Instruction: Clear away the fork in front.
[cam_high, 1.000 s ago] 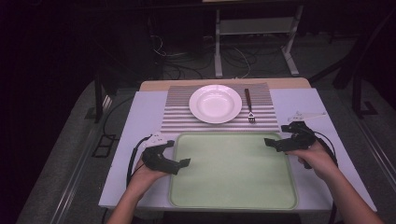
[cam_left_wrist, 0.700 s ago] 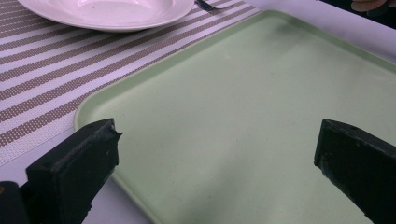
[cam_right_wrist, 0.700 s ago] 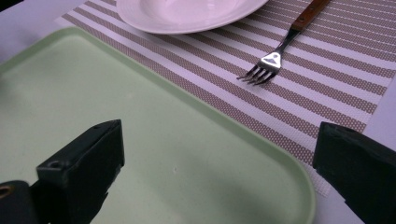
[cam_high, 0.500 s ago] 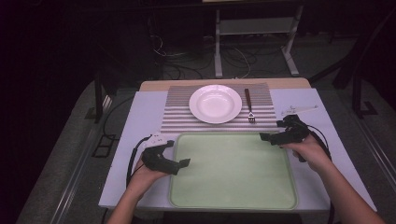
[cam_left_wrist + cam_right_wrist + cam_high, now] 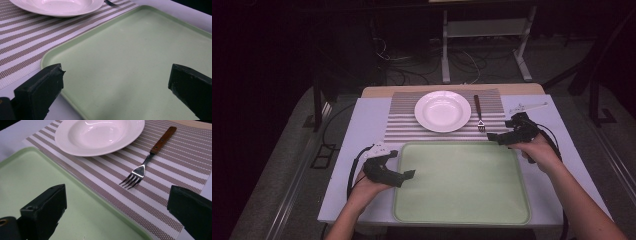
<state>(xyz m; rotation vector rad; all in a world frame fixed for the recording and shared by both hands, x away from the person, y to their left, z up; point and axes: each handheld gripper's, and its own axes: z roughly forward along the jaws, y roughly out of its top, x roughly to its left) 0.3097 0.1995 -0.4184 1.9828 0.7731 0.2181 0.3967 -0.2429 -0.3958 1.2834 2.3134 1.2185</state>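
On the tabletop point(image 5: 362, 130), a striped placemat point(image 5: 412, 122) carries a white plate point(image 5: 442, 110) w/ a fork point(image 5: 479, 112) just beside it, on the plate's right. Fork's long axis is seen running front to back: wooden handle toward the far edge, tines toward the person. Nearer the person, a bare green tray point(image 5: 462, 185) is laid.

Right tongs point(image 5: 504, 136) are held near the tray's far right corner, jaws spread wide, nothing gripped, pointed left toward the fork. In the right gripper view, the fork point(image 5: 147, 160) is seen ahead between the jaws, tines nearest. Right hand is judged far closer to it than the left.

Left tongs point(image 5: 404, 175) are held over the tray's left edge, jaws also open & unloaded, forearm coming in from the near side.
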